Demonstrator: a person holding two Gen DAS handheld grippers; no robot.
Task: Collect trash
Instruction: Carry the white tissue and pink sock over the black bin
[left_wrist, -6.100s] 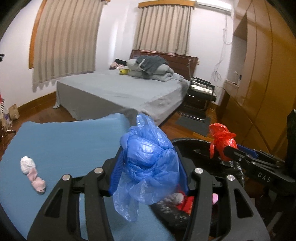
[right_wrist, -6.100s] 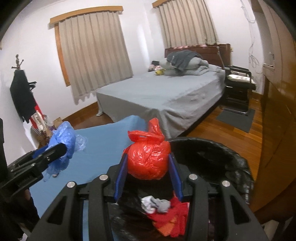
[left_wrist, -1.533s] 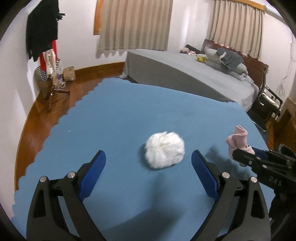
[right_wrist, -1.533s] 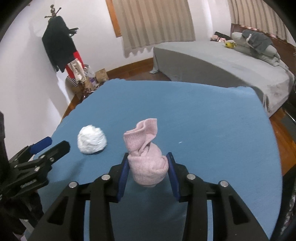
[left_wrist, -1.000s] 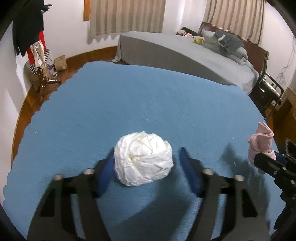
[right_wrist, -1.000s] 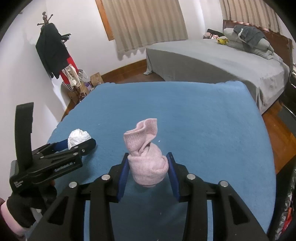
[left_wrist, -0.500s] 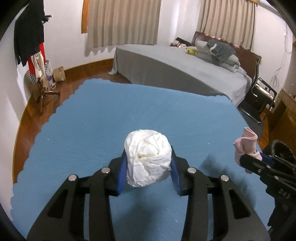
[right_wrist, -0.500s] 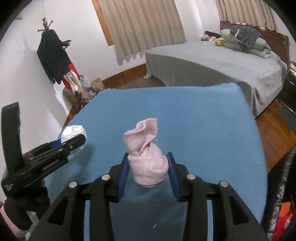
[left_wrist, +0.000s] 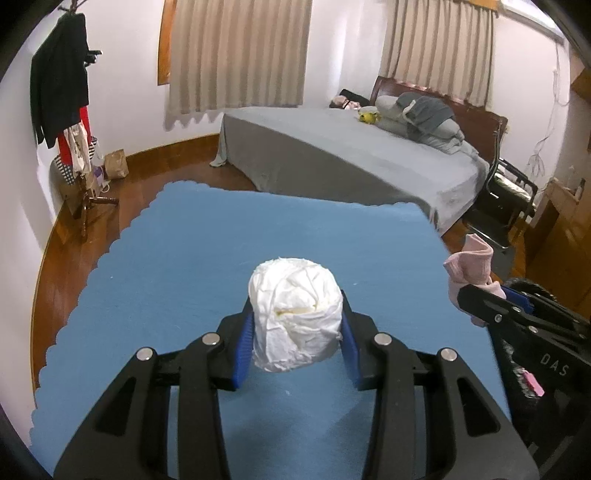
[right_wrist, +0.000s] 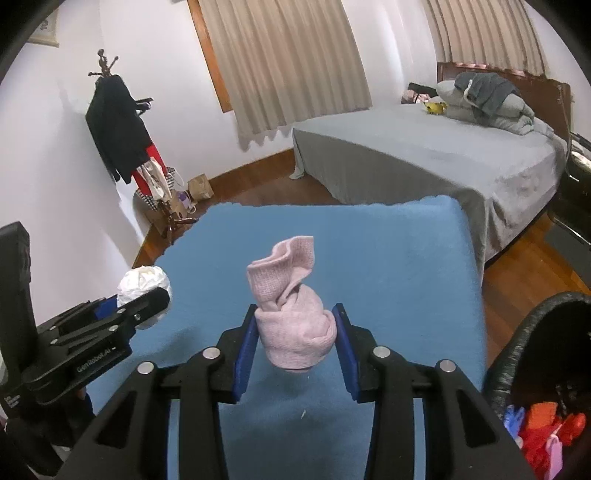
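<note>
left gripper (left_wrist: 295, 332) clamps a crumpled white paper ball (left_wrist: 294, 314) – right gripper (right_wrist: 295, 339) clamps a rolled pink knit sock (right_wrist: 293, 314), both above the blue cloth-covered table (right_wrist: 388, 258).

Both grippers were matte black, skeletal frames with triangular cut-outs and round silver screws. The left gripper (left_wrist: 295, 345) wore blue pads on its fingers (left_wrist: 242, 349); the right gripper (right_wrist: 295, 345) matched, white lettering printed along its side.

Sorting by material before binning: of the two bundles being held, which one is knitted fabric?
The pink knitted sock bundle in the right gripper; the left gripper holds a white crumpled paper ball.
</note>
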